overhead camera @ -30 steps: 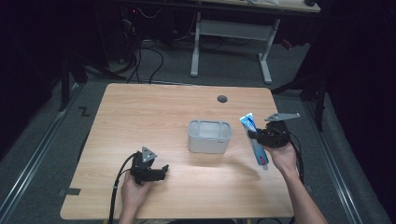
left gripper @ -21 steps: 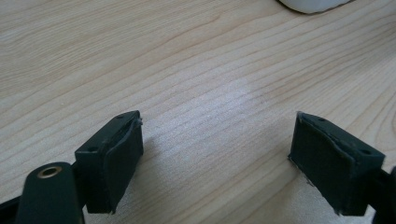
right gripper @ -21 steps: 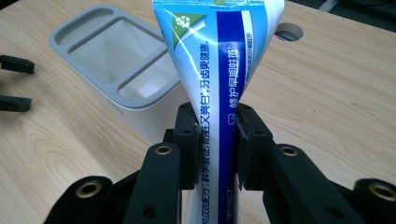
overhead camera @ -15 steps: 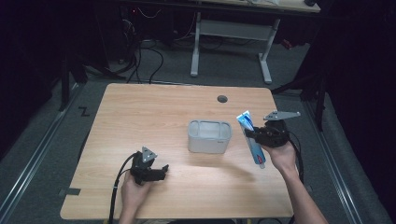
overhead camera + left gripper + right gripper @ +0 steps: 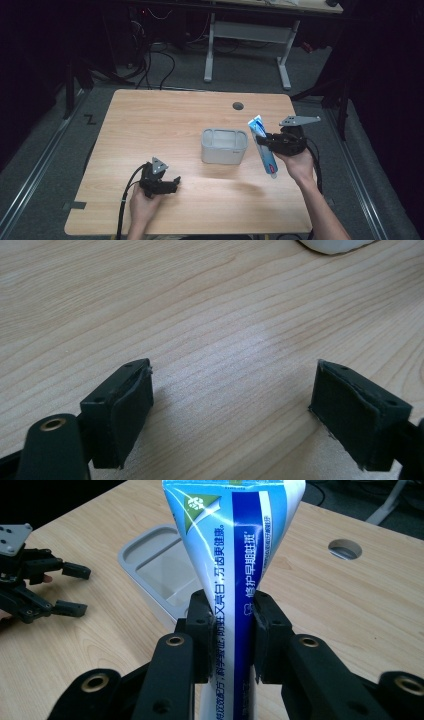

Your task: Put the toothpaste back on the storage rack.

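Observation:
A blue and white toothpaste tube (image 5: 263, 146) (image 5: 235, 545) is clamped in my right gripper (image 5: 272, 141) (image 5: 232, 630), held off the table just right of the grey box (image 5: 224, 145) (image 5: 160, 572). Its flat crimped end points up and away; the cap end hangs below my hand. The right jaws press on the tube's middle. My left gripper (image 5: 172, 183) (image 5: 235, 405) rests low at the table's near left, open, with bare wood between its pads (image 5: 125, 410).
The grey open-top box stands at the middle of the wooden table (image 5: 160, 125). A round cable hole (image 5: 238, 106) (image 5: 345, 548) sits near the far edge. A white desk frame (image 5: 247, 35) stands on the floor beyond.
My right gripper has lifted the tube slightly and carried it a little toward the grey box. The left gripper has stayed where it was.

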